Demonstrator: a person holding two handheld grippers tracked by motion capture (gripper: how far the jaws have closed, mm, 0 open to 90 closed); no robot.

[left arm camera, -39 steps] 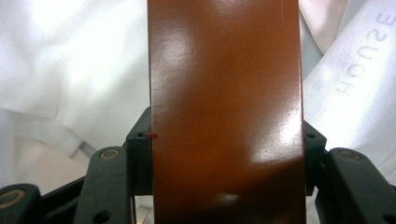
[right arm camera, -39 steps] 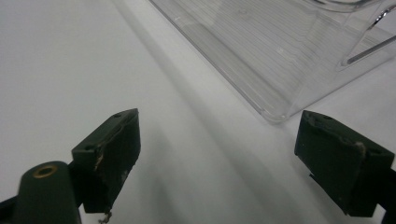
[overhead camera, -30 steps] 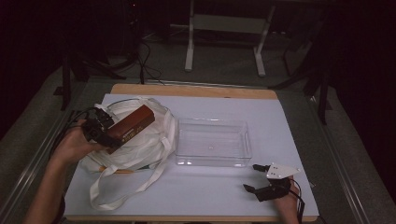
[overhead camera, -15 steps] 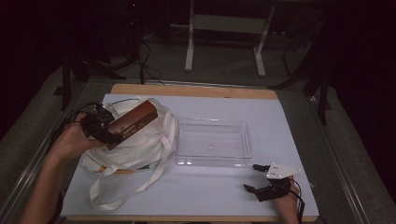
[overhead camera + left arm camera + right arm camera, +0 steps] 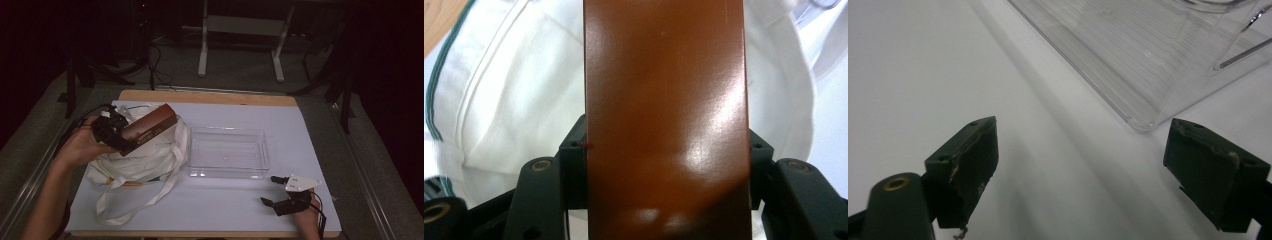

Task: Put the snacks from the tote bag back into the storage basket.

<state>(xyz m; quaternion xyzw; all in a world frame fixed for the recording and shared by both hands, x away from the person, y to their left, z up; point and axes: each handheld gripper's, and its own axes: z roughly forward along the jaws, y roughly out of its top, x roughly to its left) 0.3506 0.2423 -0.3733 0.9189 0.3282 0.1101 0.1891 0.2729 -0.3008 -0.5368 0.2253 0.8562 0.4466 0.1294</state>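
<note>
A glossy brown box point(image 5: 148, 127) is held above a crumpled white cloth bag point(image 5: 145, 157) at the table's left. My left gripper point(image 5: 114, 134) is shut on the box's near end; in the left gripper view the brown box point(image 5: 666, 115) runs up between the two black jaws over the white bag point(image 5: 509, 95). A clear plastic tray point(image 5: 227, 153) stands empty at mid-table. My right gripper point(image 5: 272, 190) rests open near the front right edge, jaws wide apart, with the tray's corner point(image 5: 1143, 122) just ahead of its fingertips.
The bag's long white straps point(image 5: 135, 202) trail toward the front edge of the white table top point(image 5: 300, 125). A wooden strip point(image 5: 210, 96) borders the far edge. Dark floor, cables and a metal stand point(image 5: 240, 30) lie beyond the table.
My left gripper has lifted the brown box a little higher and farther back over the bag. The right gripper has stayed where it was.
</note>
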